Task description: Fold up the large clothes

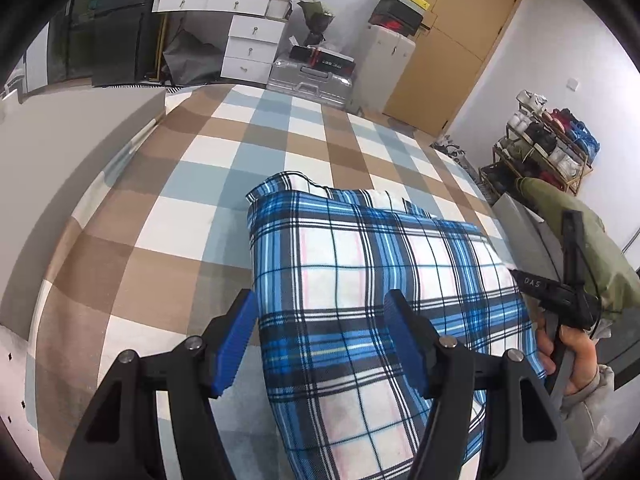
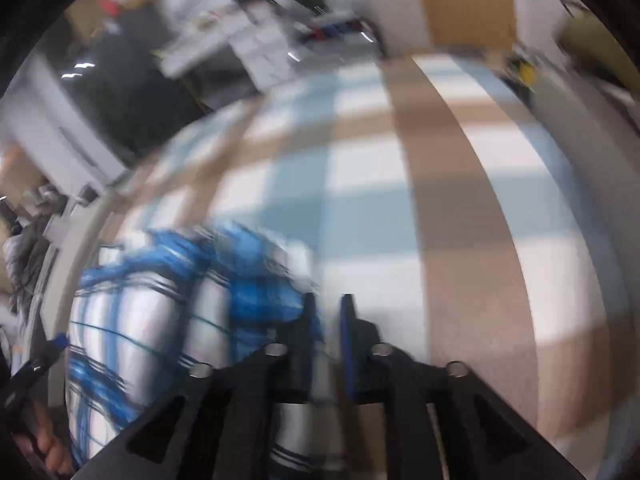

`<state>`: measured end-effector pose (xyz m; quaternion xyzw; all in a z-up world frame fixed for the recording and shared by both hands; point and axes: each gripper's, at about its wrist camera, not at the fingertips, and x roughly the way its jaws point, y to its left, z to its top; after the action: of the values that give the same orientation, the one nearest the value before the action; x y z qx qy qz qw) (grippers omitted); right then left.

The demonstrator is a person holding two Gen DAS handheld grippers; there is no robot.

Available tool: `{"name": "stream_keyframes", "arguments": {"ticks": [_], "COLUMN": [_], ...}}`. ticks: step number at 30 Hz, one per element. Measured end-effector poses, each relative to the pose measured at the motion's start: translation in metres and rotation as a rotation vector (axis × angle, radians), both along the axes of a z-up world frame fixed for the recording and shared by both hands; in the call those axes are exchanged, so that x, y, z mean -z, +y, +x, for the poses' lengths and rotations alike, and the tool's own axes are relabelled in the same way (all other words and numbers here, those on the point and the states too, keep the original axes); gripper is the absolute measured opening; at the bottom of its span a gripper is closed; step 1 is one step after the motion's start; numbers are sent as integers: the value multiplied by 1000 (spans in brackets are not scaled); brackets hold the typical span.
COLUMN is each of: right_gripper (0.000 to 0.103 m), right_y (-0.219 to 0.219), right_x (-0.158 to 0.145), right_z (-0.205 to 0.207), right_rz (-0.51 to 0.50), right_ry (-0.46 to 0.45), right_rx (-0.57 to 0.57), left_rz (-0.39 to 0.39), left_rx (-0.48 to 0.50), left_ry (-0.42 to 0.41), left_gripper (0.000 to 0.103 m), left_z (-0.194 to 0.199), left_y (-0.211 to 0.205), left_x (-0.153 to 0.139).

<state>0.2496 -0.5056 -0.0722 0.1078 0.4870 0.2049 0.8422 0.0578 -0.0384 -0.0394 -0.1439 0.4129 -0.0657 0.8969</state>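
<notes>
Bed [image 1: 168,184] with check cover fills both views. Blue plaid garment [image 1: 360,280] lies on it near front edge, already folded to thick rectangle, right side a little uneven.

Left gripper [image 1: 320,340]: fingers wide apart, straddling garment's left edge, pressing nothing.

Right gripper [image 2: 326,320]: view blurred; fingers nearly closed, narrow gap, apparently empty, just beside garment's right edge.

Judgement: final tidy. Pinch all layers at edge together, pull level, smooth outward, avoid dragging top layer alone.
</notes>
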Motion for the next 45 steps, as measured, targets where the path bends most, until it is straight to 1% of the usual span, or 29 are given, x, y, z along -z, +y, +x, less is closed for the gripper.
{"name": "stream_keyframes", "arguments": {"ticks": [2, 3, 4, 5, 7, 10, 12, 13, 14, 16, 18, 20, 22, 24, 26, 28, 29, 31, 33, 35, 37, 38, 39, 40, 41, 42, 43, 44, 45], "right_gripper": [26, 40, 45, 45, 45, 48, 48, 47, 44, 8, 6, 5, 5, 5, 6, 17, 19, 33, 33, 33, 33, 33, 23, 1, 2, 2, 1, 1, 1], "right_y": [-13, -17, -20, -21, -16, -3, 15, 23, 32, 45, 49, 45, 42, 43, 47, 45, 41, 31, 20, 10, 1, -1, -2, -2, -2, -4, -6, -7, -7], "right_x": [-7, -12, -20, -30, -38, -48, -42, -35, -27, -21, -40, -75, -86, -69, -34, -23, -24, -30, -31, -23, -18, -17, -17, -20, -28, -36, -49, -66, -72], "right_z": [-8, -12, -17, -22, -25, -26, -19, -15, -11, -7, -17, -38, -42, -27, -8, -7, -9, -22, -41, -62, -84, -88, -91, -93, -93, -95, -99, -105, -105], "right_rz": [132, 155, 179, 224, 288, 327, 346, 350, 337, 291, 292, 368, 331, 233, 164, 184, 204, 237, 269, 298, 318, 323, 311, 285, 282, 315, 375, 401, 375], "right_ry": [4, -12, -35, -55, -39, -44, -5, 30, 50, 70, -19, -190, -243, -187, -63, -10, -13, -23, -26, 3, 5, 1, -15, -44, -77, -107, -164, -243, -269], "right_rx": [-1, 9, 14, -6, -52, -77, -123, -144, -165, -177, -208, -299, -281, -231, -180, -165, -158, -185, -210, -225, -213, -203, -192, -179, -169, -179, -205, -217, -206], "left_rz": [2, 2, -1, -5, -7, 0, -1, -3, -5, -9, -6, -5, -3, -3, -3, 7, 12, 11, 7, 0, 22, 27, 25, 16, 9, 6, 13, 26, 33], "left_rx": [2, 0, 0, 1, 8, 16, 16, 14, 11, 5, 1, 1, 2, 3, 7, 16, 23, 47, 67, 90, 91, 92, 93, 92, 91, 89, 84, 77, 72], "left_ry": [-3, -4, -4, -4, -2, 1, 3, 2, 2, -2, -13, -23, -25, -22, -13, -5, -3, 0, 9, 22, 16, 13, 10, 6, 4, 2, -1, -5, -7], "left_gripper": [61, 61, 61, 61, 61, 61, 61, 61, 61, 61, 61, 61, 61, 61, 61, 61, 61, 61, 61, 61, 61, 61, 61, 61, 61, 61, 61, 61, 61], "left_z": [-1, -1, -1, 0, 2, 1, -1, -2, -3, -5, -7, -9, -9, -8, -7, -9, -11, -16, -20, -25, -32, -35, -37, -38, -38, -39, -40, -40, -41], "left_y": [-1, -1, -2, -3, -7, -12, -12, -11, -11, -9, -8, -7, -7, -8, -10, -13, -14, -17, -19, -23, -27, -28, -29, -28, -28, -27, -28, -28, -29], "left_x": [-1, -1, -1, -1, 0, 2, 2, 2, 2, 0, -4, -7, -8, -6, -2, -1, -1, 1, 4, 8, 9, 9, 8, 7, 6, 5, 3, 2, 2]}}
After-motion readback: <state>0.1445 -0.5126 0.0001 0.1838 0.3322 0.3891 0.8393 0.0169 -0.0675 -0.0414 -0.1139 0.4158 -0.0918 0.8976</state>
